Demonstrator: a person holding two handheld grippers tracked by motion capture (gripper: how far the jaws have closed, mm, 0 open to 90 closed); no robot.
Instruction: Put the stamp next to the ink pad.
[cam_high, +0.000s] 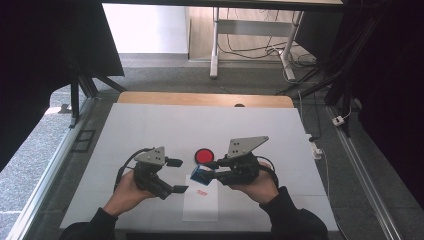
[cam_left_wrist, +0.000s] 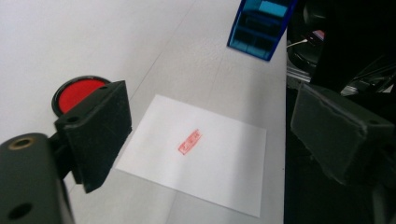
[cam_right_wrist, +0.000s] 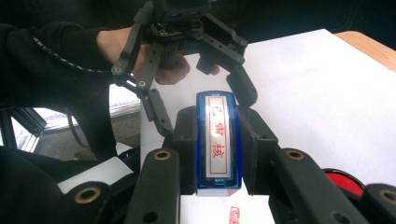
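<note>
Clamping the blue stamp (cam_right_wrist: 218, 140) by its two long sides, the right tool (cam_high: 206, 171) has its jaws closed snugly on the body; the stamp is lifted clear of the table (cam_high: 150, 125) and tipped so its lettered face, red characters in a red border, points back at the right gripper view's camera; held this way the face can be read, though whether that is the purpose is a guess; below it lies the white paper (cam_high: 201, 202), flat on the table at the near edge, already bearing one small red imprint (cam_left_wrist: 189, 142); the stamp hangs just above the paper's far end; the round red ink pad (cam_high: 203, 155) sits just beyond, near enough for re-inking without a long reach; the left tool (cam_high: 176, 175) is held beside the paper's left edge, jaws spread wide and gripping nothing, likely ready to steady the sheet; both hands rest low on the table, presumably for support.
</note>
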